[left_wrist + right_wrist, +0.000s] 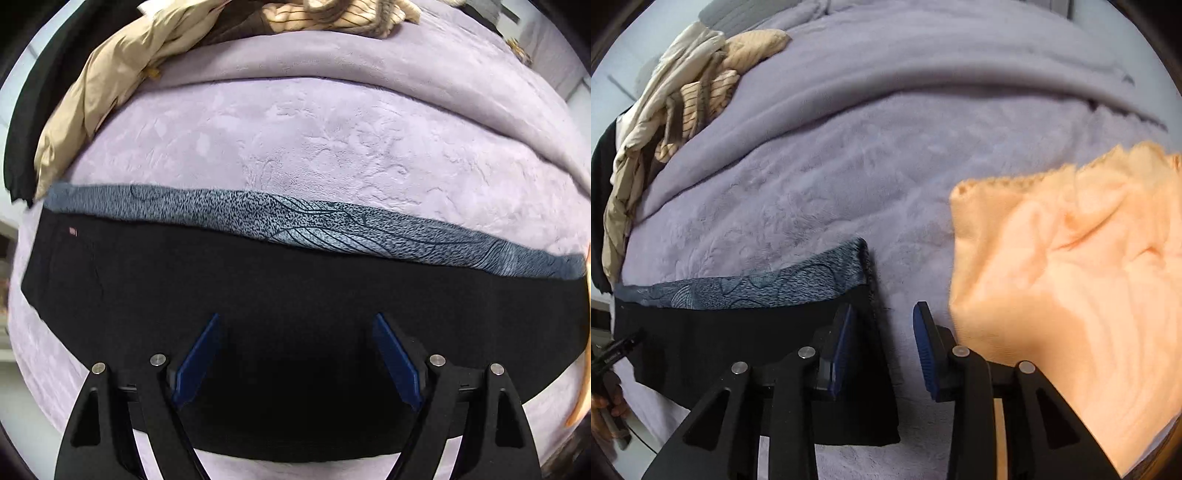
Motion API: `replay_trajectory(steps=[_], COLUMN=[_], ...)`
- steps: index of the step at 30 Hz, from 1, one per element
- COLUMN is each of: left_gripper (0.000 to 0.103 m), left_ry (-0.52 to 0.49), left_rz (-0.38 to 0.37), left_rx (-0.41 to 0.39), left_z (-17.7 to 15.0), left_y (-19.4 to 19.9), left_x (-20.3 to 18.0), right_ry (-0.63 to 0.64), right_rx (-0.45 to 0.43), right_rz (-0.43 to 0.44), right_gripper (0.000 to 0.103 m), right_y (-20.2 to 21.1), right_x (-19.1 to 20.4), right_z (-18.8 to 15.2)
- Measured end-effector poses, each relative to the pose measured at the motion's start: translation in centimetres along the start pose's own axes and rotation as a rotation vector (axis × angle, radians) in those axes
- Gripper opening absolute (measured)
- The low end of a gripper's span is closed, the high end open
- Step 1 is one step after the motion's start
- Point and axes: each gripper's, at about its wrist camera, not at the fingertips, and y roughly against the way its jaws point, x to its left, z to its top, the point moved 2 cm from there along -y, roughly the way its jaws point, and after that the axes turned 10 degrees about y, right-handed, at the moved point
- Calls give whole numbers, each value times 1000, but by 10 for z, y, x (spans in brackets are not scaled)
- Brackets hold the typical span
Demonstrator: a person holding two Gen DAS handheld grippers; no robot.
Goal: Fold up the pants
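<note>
With the pants (pixel 295 295) lying folded lengthwise across the lower frame on the bed (pixel 314 147), left gripper (pixel 295 362) wide and right gripper (pixel 882 347) narrowly parted, both apparently empty, a shallow pinch may lift only the top layer, misaligning the fold.

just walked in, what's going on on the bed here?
A person with a handheld tool in each hand is folding black pants on a lilac plush blanket. The pants lie flat as a long band, a strip of grey patterned lining showing along the far edge. The left tool hangs open over the middle of the pants. The right tool is open at the pants' end, gripping nothing. An orange fleece cloth lies right beside it, and beige clothes are piled at the far left.
</note>
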Motion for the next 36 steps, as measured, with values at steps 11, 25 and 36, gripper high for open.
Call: replay_trajectory(steps=[11, 25, 36], left_gripper=[84, 95, 98], left_ry=[32, 113, 176], left_rz=[16, 76, 110], left_rx=[-83, -161, -133], left_z=[58, 76, 60], left_y=[-51, -65, -16], left_x=[14, 87, 163], right_ry=[509, 802, 518], right_rx=[89, 216, 195], right_rz=[409, 275, 335], right_gripper=[38, 9, 32], right_y=[-92, -144, -107], right_x=[213, 278, 242], right_z=[66, 67, 73])
